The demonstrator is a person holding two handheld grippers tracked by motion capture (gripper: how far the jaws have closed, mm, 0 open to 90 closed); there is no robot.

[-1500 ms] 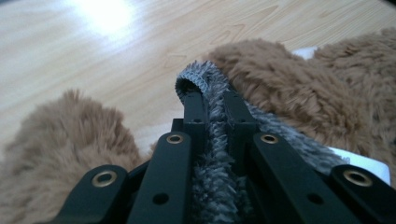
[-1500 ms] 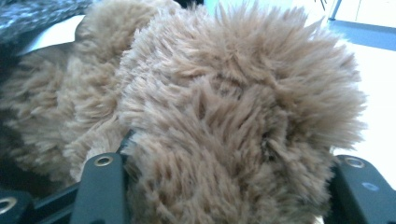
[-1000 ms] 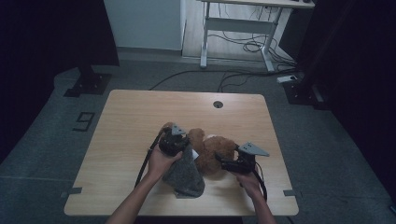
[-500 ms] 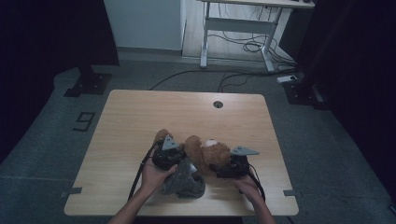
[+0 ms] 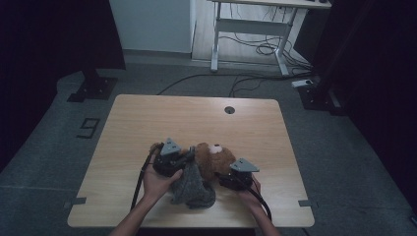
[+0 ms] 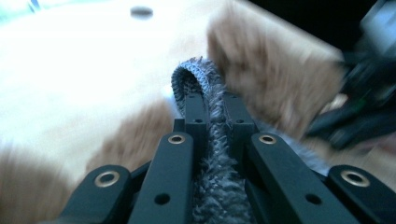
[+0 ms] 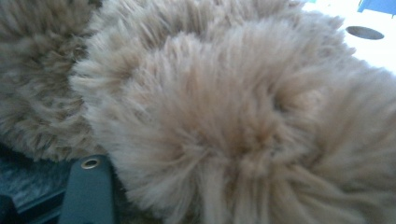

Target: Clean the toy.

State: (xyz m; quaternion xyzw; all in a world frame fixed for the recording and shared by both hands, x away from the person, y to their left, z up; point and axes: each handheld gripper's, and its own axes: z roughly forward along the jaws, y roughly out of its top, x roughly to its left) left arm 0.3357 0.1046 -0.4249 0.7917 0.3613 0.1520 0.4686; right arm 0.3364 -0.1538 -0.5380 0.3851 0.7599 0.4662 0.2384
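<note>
Both grippers moved nearer the teddy bear [image 5: 214,160]: the left gripper [image 6: 212,107] stays clamped on the grey cloth [image 5: 192,187], while the right gripper [image 5: 235,178] has been closing into the fur, grip unclear, probably dressing it.

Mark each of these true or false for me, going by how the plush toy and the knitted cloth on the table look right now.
1. The left tool is clamped on a fold of the grey knitted cloth. True.
2. The brown furry plush toy lies on the floor beside the table. False: it lies on the light wooden table, between the two tools.
3. The right tool is pressed up close against the toy's fur. True.
4. The grey cloth is spread flat over the far half of the table. False: it is bunched at the near edge, by the person's left hand.
5. The tabletop has a small round hole near its far edge. True.
</note>
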